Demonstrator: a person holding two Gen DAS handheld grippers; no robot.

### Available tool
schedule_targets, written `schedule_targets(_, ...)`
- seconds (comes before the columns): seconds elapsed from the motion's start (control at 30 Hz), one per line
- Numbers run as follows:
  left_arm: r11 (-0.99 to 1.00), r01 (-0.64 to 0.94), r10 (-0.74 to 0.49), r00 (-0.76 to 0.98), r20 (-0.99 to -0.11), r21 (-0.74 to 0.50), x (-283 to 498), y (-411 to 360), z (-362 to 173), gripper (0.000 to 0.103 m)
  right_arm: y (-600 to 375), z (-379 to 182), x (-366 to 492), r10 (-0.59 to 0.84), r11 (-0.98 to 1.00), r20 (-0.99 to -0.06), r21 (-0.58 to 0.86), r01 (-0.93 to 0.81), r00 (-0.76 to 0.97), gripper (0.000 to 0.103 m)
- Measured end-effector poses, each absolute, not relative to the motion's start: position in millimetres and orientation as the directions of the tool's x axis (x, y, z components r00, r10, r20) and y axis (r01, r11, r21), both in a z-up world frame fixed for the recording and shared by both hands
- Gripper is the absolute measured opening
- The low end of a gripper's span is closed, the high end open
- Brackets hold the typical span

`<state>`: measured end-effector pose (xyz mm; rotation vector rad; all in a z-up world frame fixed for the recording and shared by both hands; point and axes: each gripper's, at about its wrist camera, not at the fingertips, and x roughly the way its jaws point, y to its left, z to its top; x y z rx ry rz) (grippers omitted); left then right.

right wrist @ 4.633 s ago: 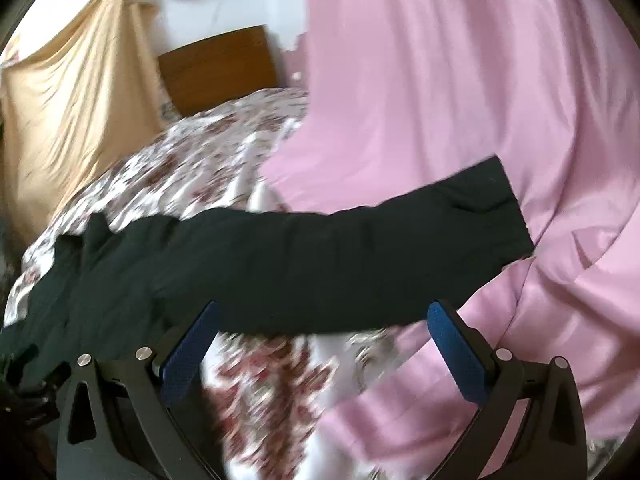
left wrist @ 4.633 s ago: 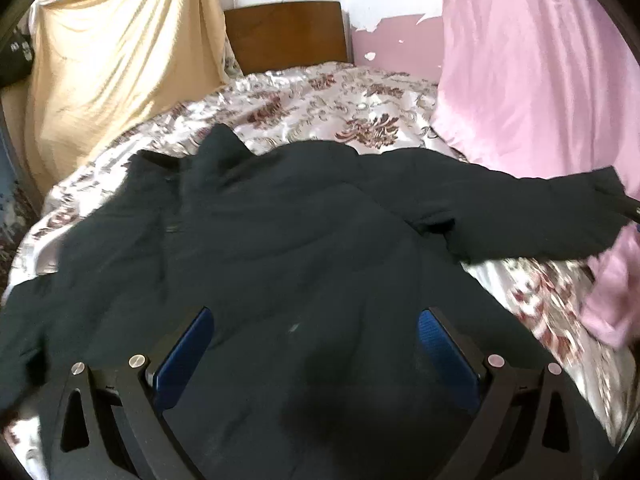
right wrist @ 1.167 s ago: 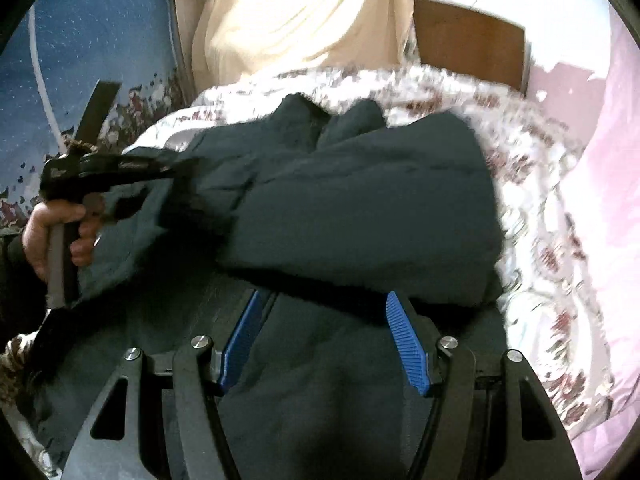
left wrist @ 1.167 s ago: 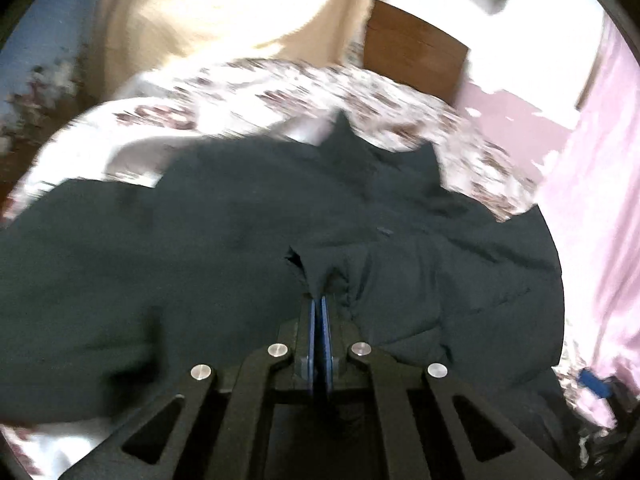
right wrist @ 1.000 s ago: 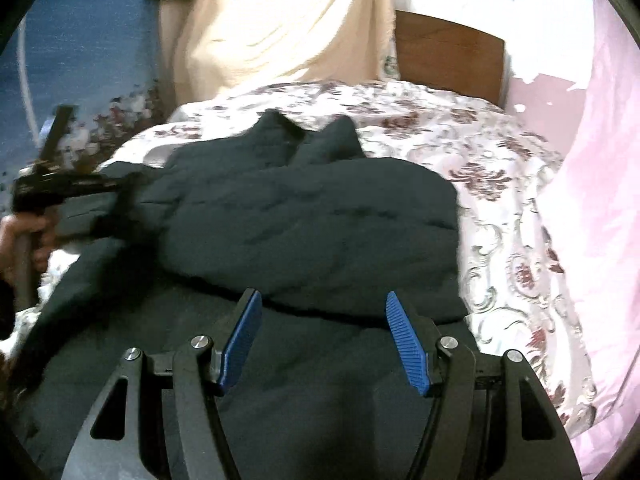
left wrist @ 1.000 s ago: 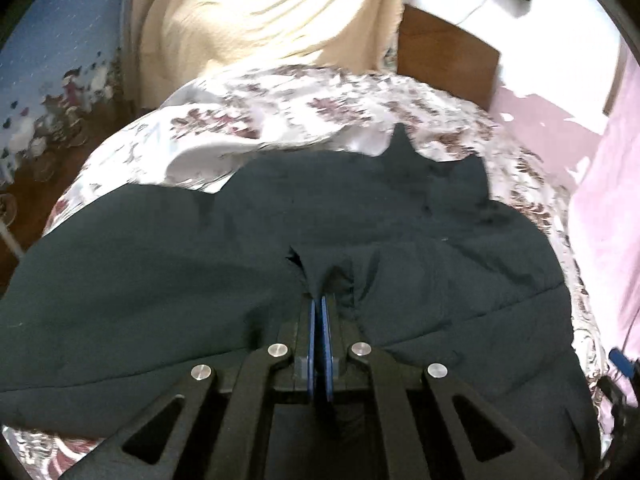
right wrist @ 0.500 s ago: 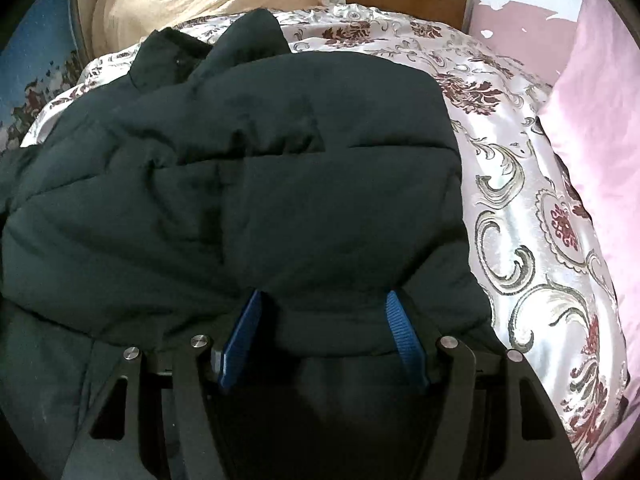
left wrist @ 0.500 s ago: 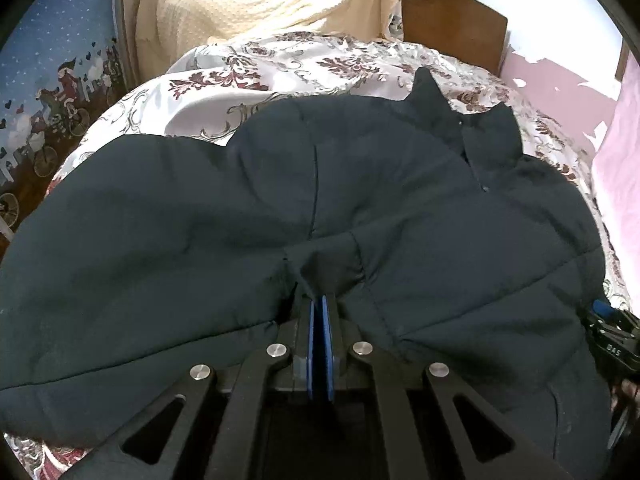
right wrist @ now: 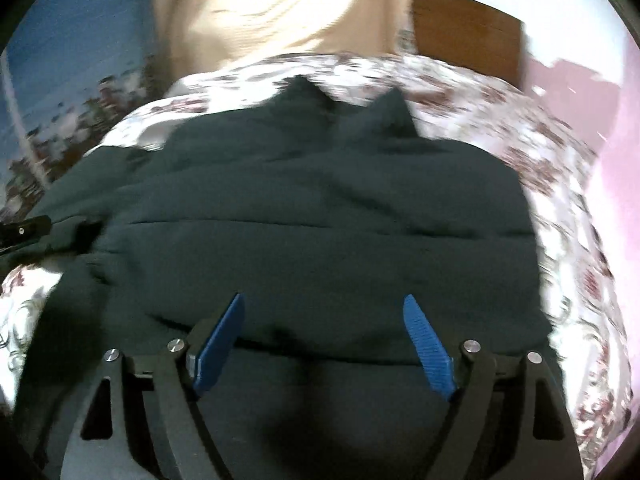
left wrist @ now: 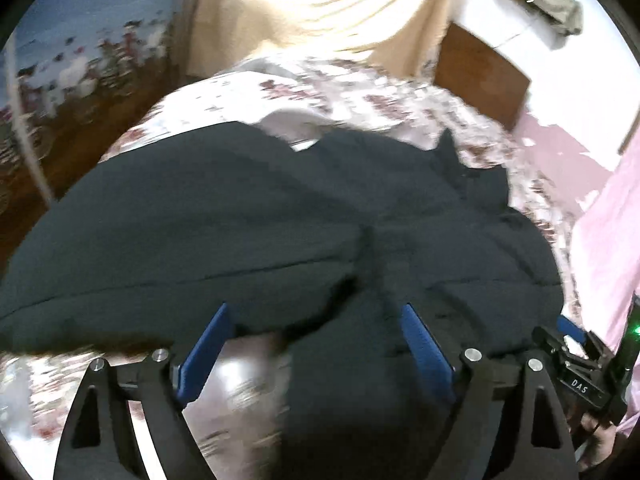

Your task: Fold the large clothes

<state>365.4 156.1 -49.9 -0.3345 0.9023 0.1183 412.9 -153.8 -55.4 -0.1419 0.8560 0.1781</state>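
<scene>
A large dark padded jacket [left wrist: 280,232] lies on the floral bedspread [left wrist: 320,96] with both sleeves folded in over its body. Its two collar points show at the far end [right wrist: 348,108]. My left gripper [left wrist: 316,332] is open and empty, just above the near edge of the folded left sleeve. My right gripper [right wrist: 324,320] is open and empty, over the near part of the jacket [right wrist: 320,220]. The right gripper's body also shows at the right edge of the left wrist view [left wrist: 580,364]. Both views are blurred by motion.
A wooden headboard [left wrist: 480,76] stands at the far end of the bed. A cream cloth [left wrist: 340,4] hangs behind the bed, and a pink cloth [left wrist: 612,232] hangs along the right. A blue patterned wall [right wrist: 72,60] is on the left.
My left gripper has opened and let go of the left sleeve, which now lies folded over the jacket. Both grippers have pulled back and tilted up a little.
</scene>
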Motion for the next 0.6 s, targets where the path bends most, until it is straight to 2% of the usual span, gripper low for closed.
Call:
schedule_targets(0.1,0.938,-0.327,0.089,0.544,-0.834,-0.113,346,184,-52,0.087,-107,-59,417,0.133,0.962,-0.762,-0.056,-0.268,0.634,0.078)
schedule_targets(0.2,0.908,-0.413,0.164,0.493,-0.854,-0.065,325,223,-53,0.087,-65,-58,423,0.165,0.955,-0.749,-0.042,-0.295,0.642,0.078)
schedule_targets(0.4,0.798,-0.598,0.218,0.405,-0.888,-0.077,283,313,-68,0.087,12,-55,440,0.212,0.935,-0.721,-0.047,-0.352,0.659,0.078)
schedule_targets(0.53,0.720,-0.681,0.183,0.370,-0.911,-0.132,269,349,-86,0.087,44,-65,446,0.211,0.924,-0.732,-0.068,-0.377,0.647,0.078)
schedule_targets(0.6,0.683,-0.703,0.141,0.392,-0.909,-0.197,265,359,-92,0.087,51,-72,448,0.197,0.922,-0.740,-0.083,-0.378,0.643,0.078)
